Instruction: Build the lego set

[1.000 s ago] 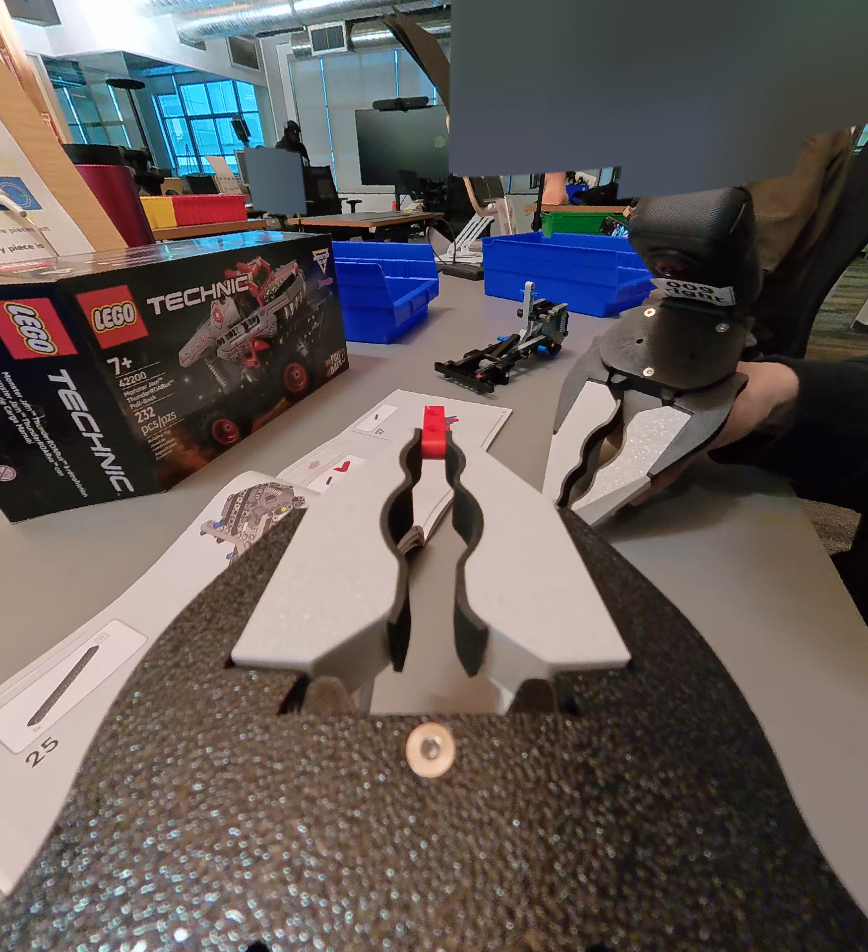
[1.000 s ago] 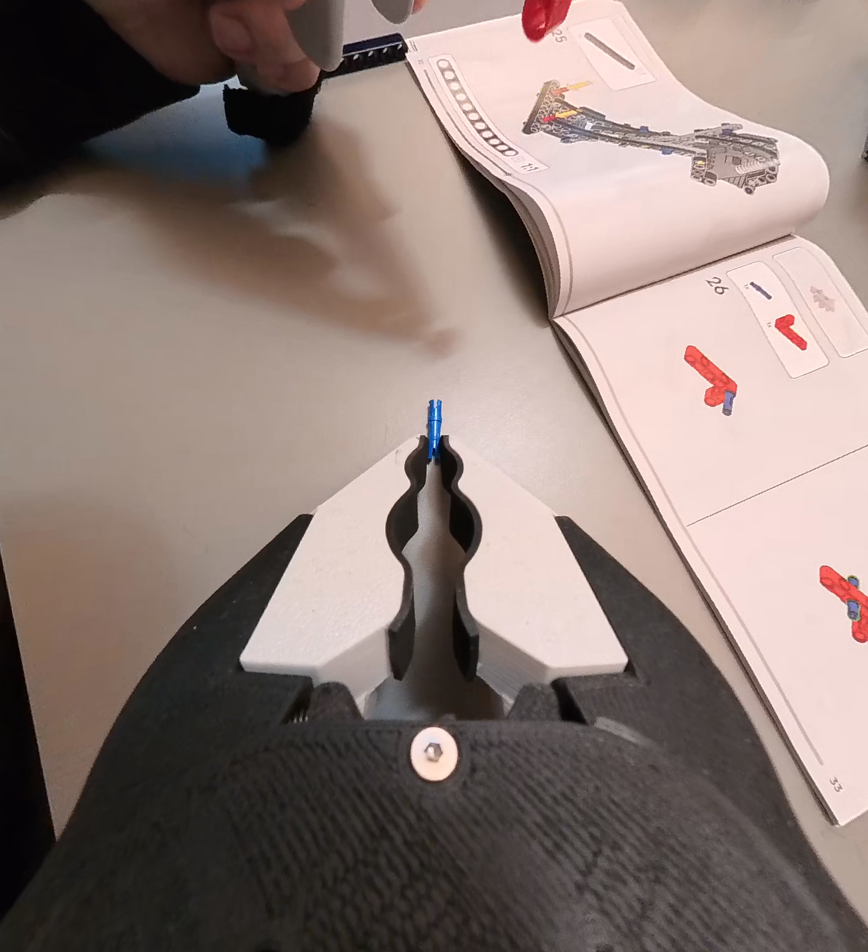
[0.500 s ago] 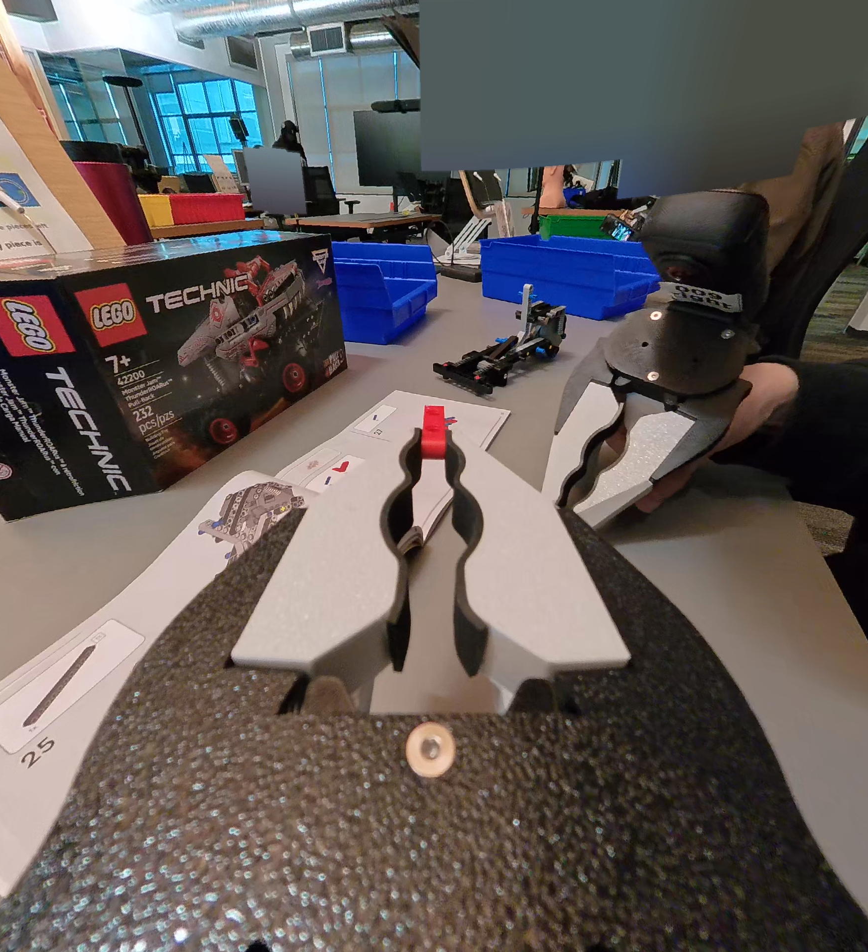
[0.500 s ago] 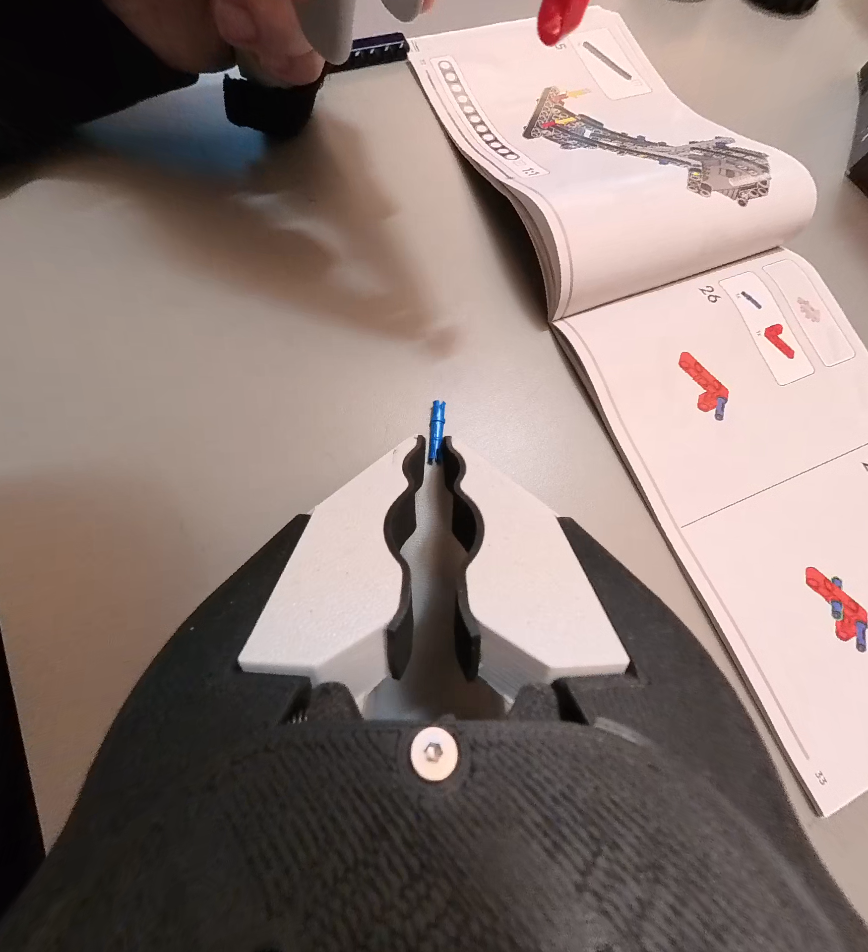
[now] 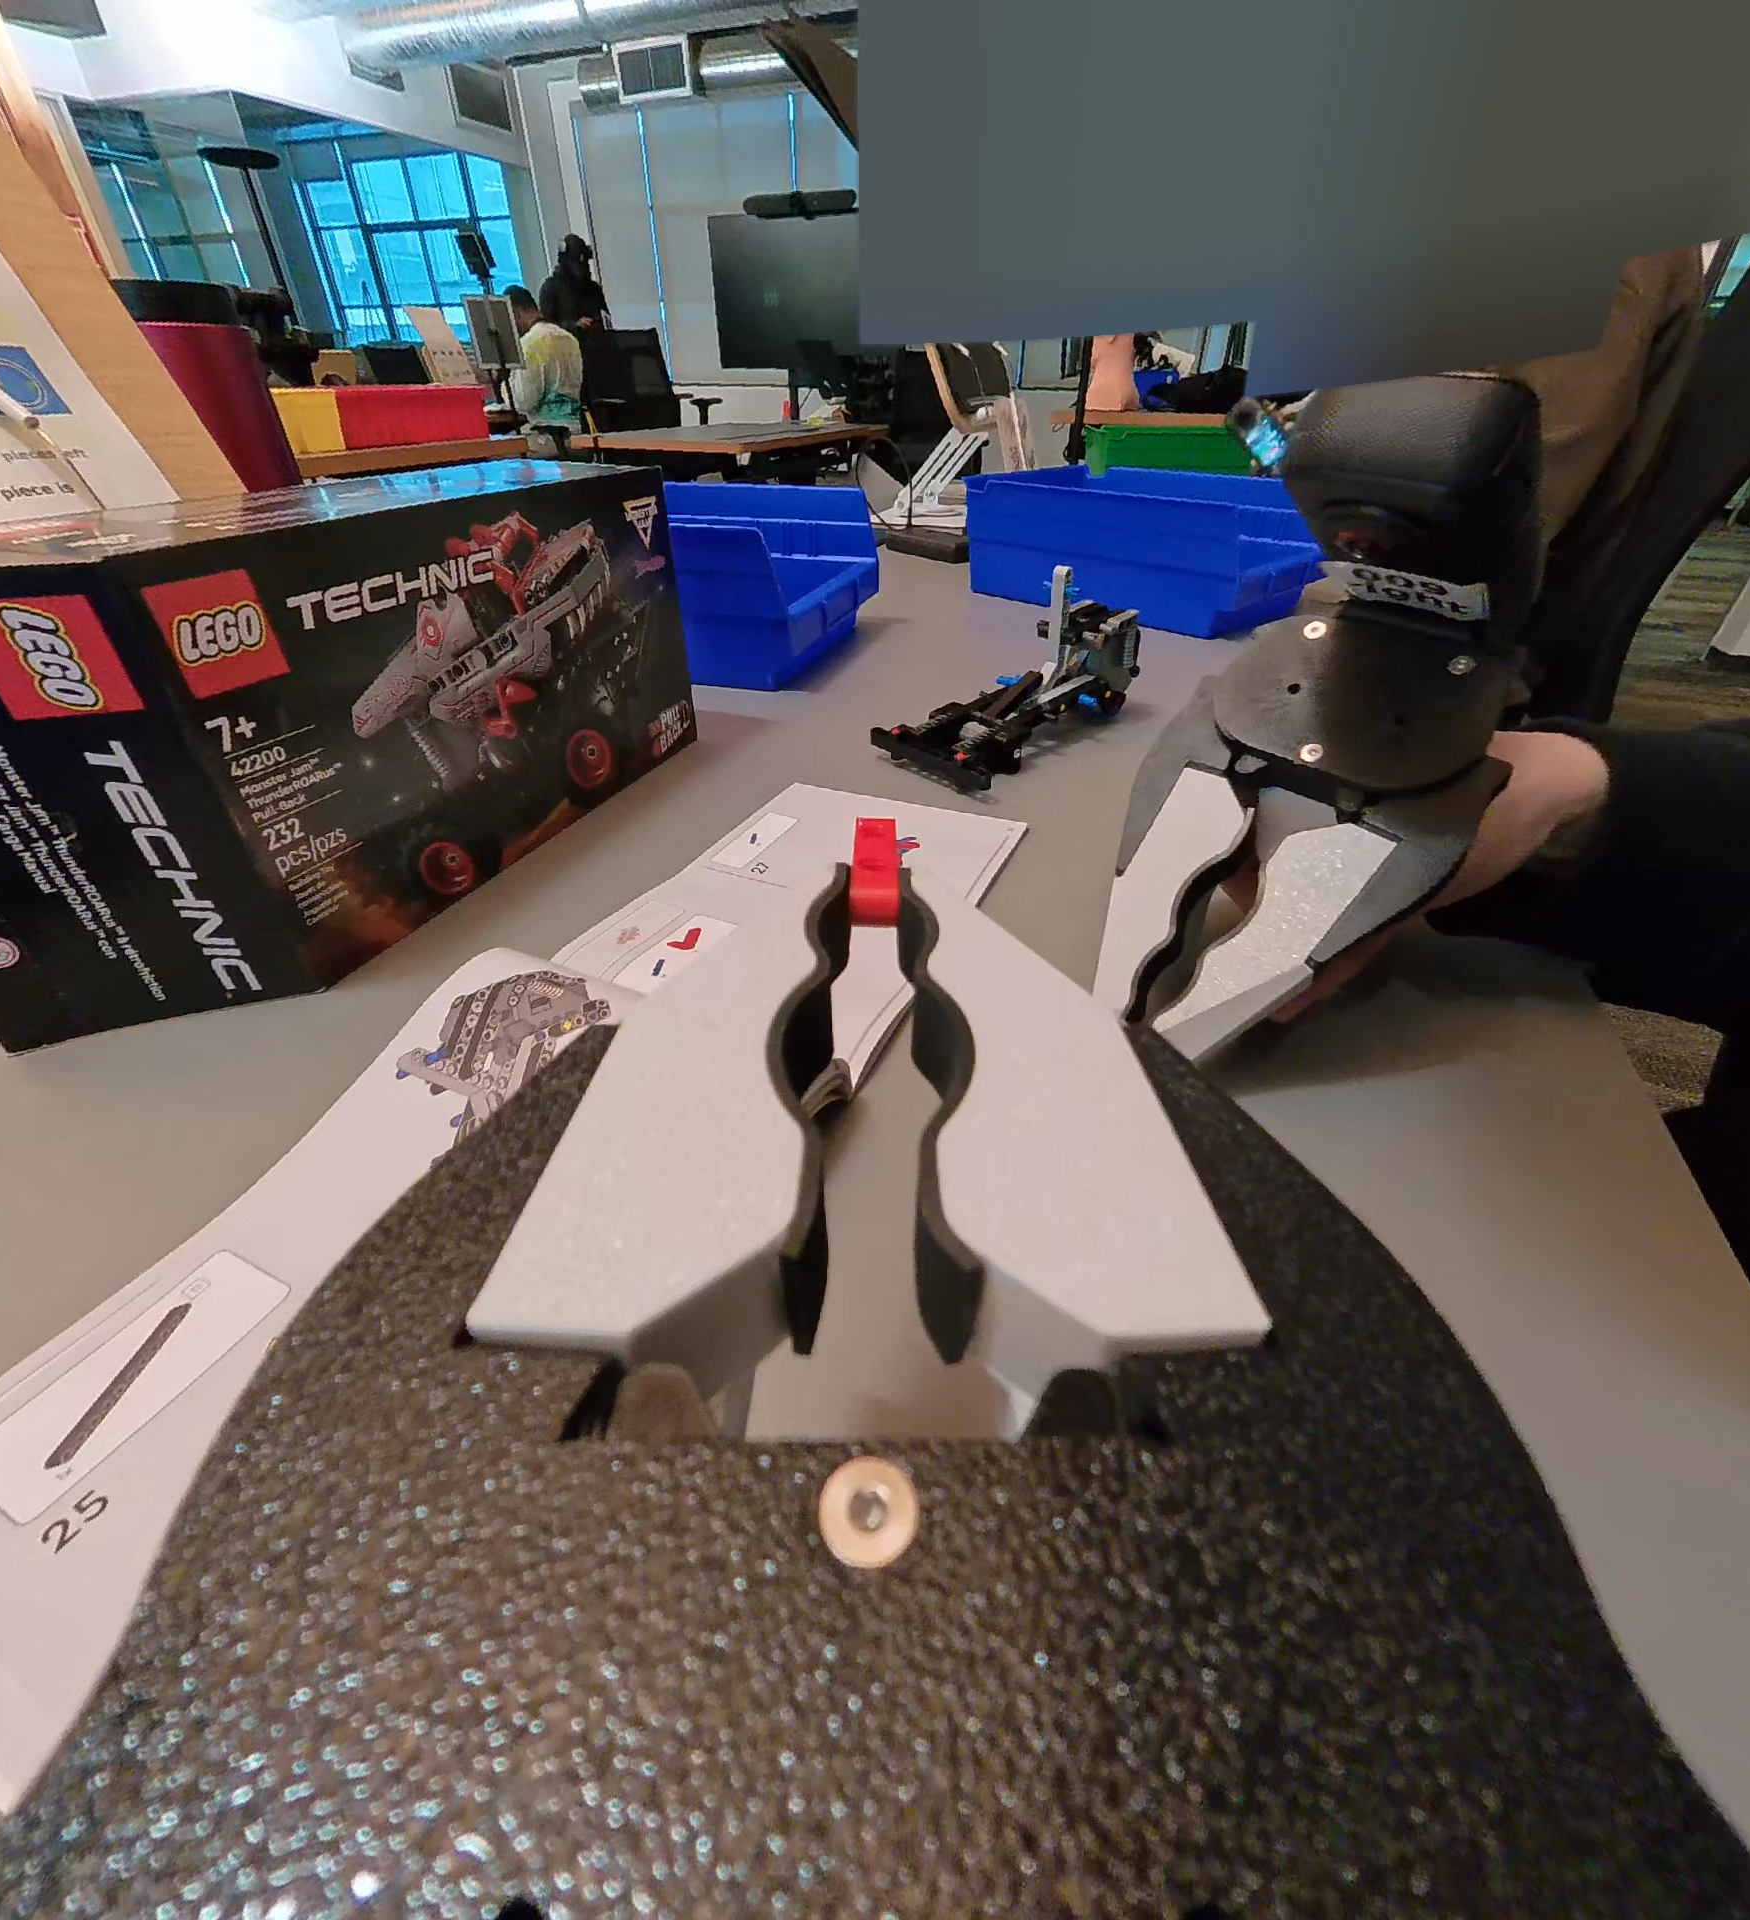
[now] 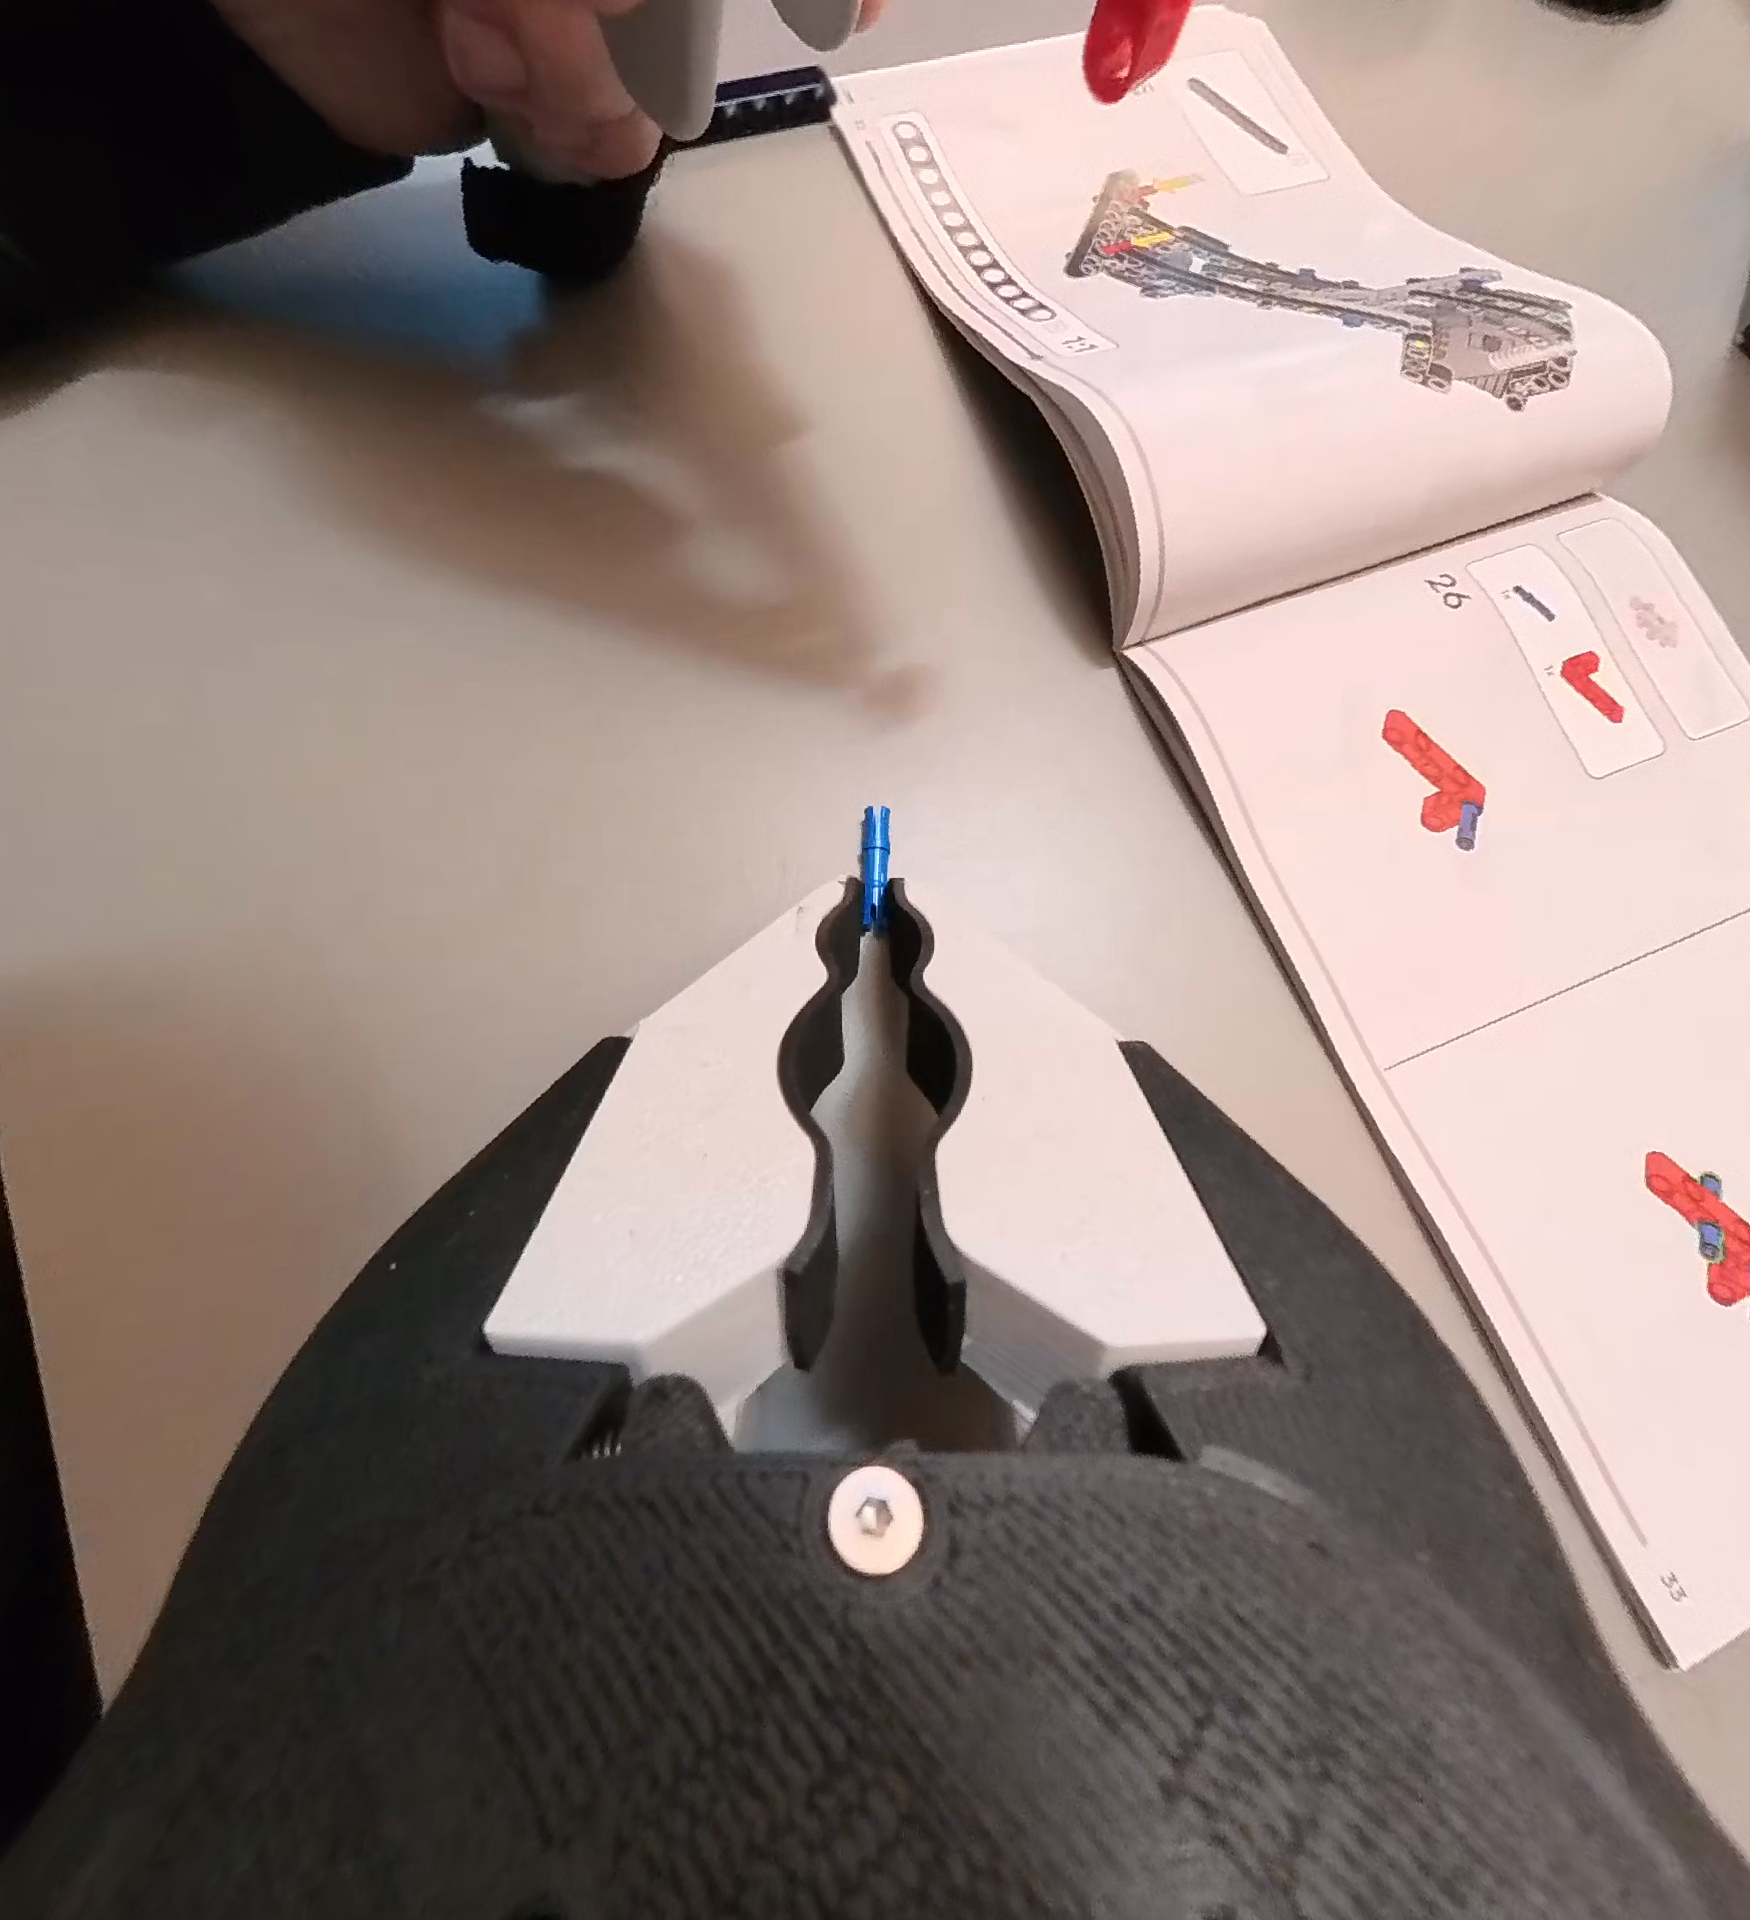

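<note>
My left gripper point(image 5: 873, 902) is shut on a small red beam point(image 5: 875, 869), held above the open instruction booklet point(image 5: 642, 940). My right gripper point(image 6: 873, 902) is shut on a thin blue pin point(image 6: 875, 858) that sticks out past the tips, above the bare grey table point(image 6: 435, 790). The right gripper also shows in the left wrist view point(image 5: 1172, 1023), held in a hand at the right, tips pointing down. The red beam shows at the top edge of the right wrist view point(image 6: 1131, 42). A partly built black chassis point(image 5: 1016, 707) lies farther back on the table.
The set's black box point(image 5: 279, 727) stands at the left. Two blue bins point(image 5: 777, 592) point(image 5: 1131, 540) stand at the back. The booklet point(image 6: 1422, 623) lies open right of my right gripper. A small black piece point(image 6: 554, 223) lies under the hand at top left.
The right wrist view has shifted a little so the booklet and red beam sit lower and nearer. The left gripper has drifted slightly. Both grips are unchanged.
</note>
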Motion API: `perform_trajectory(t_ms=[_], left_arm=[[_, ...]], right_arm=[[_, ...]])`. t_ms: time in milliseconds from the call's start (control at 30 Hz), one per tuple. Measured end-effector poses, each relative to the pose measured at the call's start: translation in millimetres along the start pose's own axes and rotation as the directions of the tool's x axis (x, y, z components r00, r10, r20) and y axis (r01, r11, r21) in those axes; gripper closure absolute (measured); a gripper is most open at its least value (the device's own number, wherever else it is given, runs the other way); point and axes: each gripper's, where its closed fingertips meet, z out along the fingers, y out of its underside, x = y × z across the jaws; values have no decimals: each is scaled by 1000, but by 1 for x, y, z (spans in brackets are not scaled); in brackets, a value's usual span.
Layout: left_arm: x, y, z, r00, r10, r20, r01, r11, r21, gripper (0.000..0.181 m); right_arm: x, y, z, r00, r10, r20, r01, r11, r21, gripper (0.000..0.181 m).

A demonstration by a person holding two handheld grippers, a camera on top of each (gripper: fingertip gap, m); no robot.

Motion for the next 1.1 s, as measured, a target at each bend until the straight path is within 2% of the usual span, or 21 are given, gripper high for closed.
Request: perform_trajectory(t_ms=[433, 667, 833, 1000, 1100], left_arm=[[0, 0, 0, 1000, 2, -1, -2, 1000, 2, 177], [1, 1, 1, 1000, 9, 2, -9, 1000, -9, 177], [-7, 6, 2, 998, -46, 43, 48, 998, -40, 177], [-17, 6, 1, 978, -181, 103, 184, 983, -18, 177], [-22, 4, -1, 961, -245, 127, 245, 969, 16, 177]], right_arm=[[3, -2, 1, 996, -56, -63, 56, 998, 2, 174], [1, -2, 2, 999, -35, -27, 35, 999, 0, 178], [17, -8, 4, 987, -78, -141, 79, 997, 5, 179], [27, -65, -21, 982, 50, -184, 12, 946, 325, 178], [36, -86, -28, 966, 60, -252, 45, 920, 389, 179]])
